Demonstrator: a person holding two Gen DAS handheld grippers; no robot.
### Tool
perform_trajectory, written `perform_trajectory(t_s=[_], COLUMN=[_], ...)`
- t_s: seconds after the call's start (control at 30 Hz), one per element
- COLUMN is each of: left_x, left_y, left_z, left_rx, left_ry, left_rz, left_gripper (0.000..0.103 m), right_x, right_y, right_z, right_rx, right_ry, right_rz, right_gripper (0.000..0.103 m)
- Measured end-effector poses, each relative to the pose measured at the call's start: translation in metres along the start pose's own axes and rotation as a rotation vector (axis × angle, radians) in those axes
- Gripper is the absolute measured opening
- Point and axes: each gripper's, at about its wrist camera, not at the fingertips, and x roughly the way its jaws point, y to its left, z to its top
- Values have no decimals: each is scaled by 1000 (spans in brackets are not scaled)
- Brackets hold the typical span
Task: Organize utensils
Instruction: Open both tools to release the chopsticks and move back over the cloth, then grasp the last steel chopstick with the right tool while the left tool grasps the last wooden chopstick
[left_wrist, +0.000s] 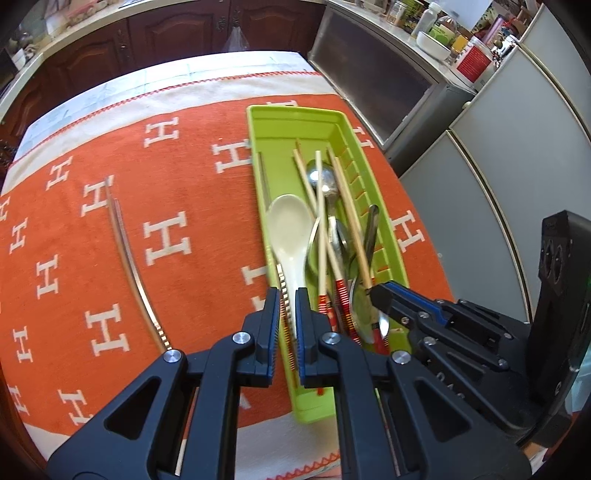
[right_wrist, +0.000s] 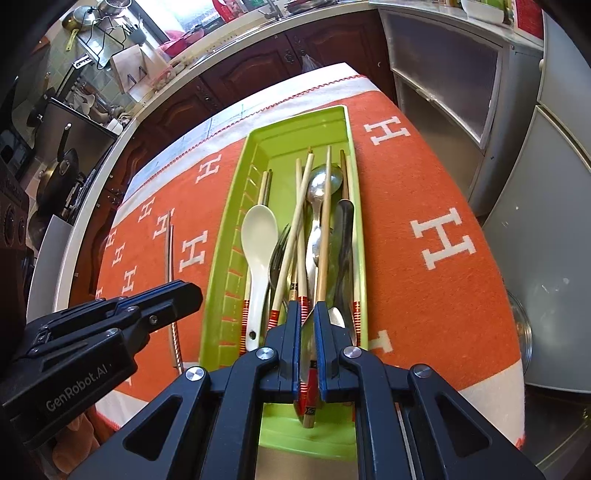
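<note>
A lime-green tray (left_wrist: 255, 147) (right_wrist: 236, 184) lies lengthwise on the orange cloth. It holds a white ceramic spoon (left_wrist: 288, 225) (right_wrist: 258, 232), a metal spoon (left_wrist: 321, 177) (right_wrist: 325, 181), a fork (right_wrist: 279, 251), a black-handled utensil (right_wrist: 345, 229) and several wooden chopsticks (left_wrist: 321, 229) (right_wrist: 295, 221) with red-striped ends. A pair of metal chopsticks (left_wrist: 125, 243) (right_wrist: 171, 258) lies on the cloth left of the tray. My left gripper (left_wrist: 287, 306) (right_wrist: 195, 291) is shut, over the tray's near left rim. My right gripper (right_wrist: 307, 321) (left_wrist: 373, 293) is shut over the utensils' near ends; I see nothing pinched in either.
The orange cloth (left_wrist: 177, 177) with white H letters covers the table; its right edge drops off close to the tray. Grey cabinets (left_wrist: 498, 184) stand to the right and dark wooden cupboards (left_wrist: 184, 33) beyond the far edge. A glass lid (right_wrist: 524, 332) sits low on the right.
</note>
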Motion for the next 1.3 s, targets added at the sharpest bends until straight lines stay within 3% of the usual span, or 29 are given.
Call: perform_trajectory(t_s=[0.13,0.53,0.77,1.0,1.3], left_x=[-10,-50,-53,-44,-33], left_y=[18,93,142,175,195], left_z=[-6,-20,-30,-41,-48], left_rx=[-18,-128,-198,-261,-297], left_ry=[-20,-126,-141,-117,-103], left_rz=[38,183,277,284,252], left_gripper=[21,22,22,22,22], right_x=[-7,-17,-5,34,94], right_y=[8,60,111,160,185], right_z=[-2,3,9,8,-6], right_rx=[-22,-162,-276,-385,-440], right_ry=[-10,-8,18,109,240], right_rz=[1,37,56,70,39], right_gripper=[14,14,14,14,14])
